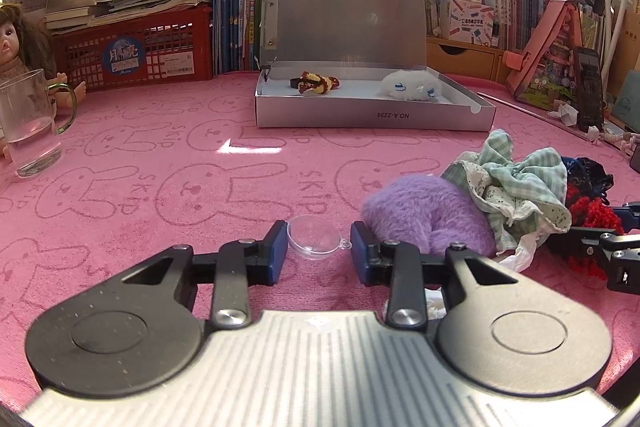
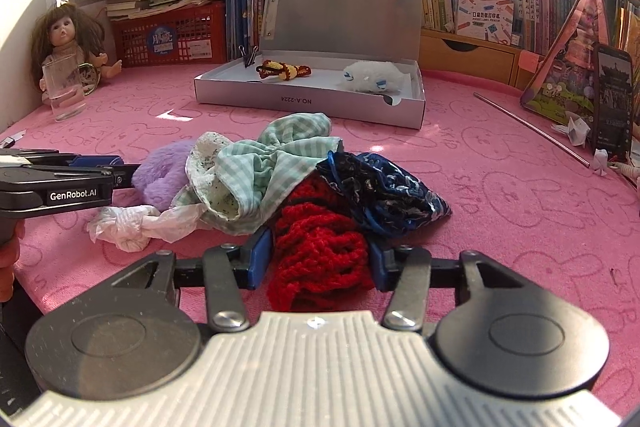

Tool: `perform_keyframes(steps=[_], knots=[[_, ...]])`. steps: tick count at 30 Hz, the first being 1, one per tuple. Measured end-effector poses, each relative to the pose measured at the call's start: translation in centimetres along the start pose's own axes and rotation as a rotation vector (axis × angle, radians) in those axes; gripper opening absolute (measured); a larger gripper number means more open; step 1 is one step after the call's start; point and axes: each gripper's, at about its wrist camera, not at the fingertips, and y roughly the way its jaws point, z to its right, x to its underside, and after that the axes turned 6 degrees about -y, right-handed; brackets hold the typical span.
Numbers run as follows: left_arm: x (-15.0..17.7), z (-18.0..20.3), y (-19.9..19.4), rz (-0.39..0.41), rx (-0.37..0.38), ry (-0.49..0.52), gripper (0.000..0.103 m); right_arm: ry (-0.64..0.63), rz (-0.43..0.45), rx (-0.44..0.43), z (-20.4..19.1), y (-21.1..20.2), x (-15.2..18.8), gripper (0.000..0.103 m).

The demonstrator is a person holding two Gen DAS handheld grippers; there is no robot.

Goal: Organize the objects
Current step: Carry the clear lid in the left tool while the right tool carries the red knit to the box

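In the left wrist view my left gripper is shut on a clear plastic half-capsule that rests on the pink cloth. A purple fuzzy scrunchie lies just to its right. In the right wrist view my right gripper is shut on a red knitted scrunchie at the near end of a pile. That pile also holds a green checked scrunchie, a navy patterned scrunchie and a crumpled white plastic scrap. Beyond stands an open silver box with a brown-yellow knitted piece and a white fluffy piece inside.
A glass mug stands at the left, with a doll and a red basket of books behind it. On the right are a propped phone and a thin metal rod. Books and plush toys line the back.
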Motion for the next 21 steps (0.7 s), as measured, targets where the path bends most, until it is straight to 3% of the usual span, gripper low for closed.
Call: perform_keyframes(steps=[21], knots=[[-2.7,1.1,-1.1,0.064,0.045,-0.001,0.039,0.015,0.170,0.050,0.4,-4.7,-3.9,0.044]])
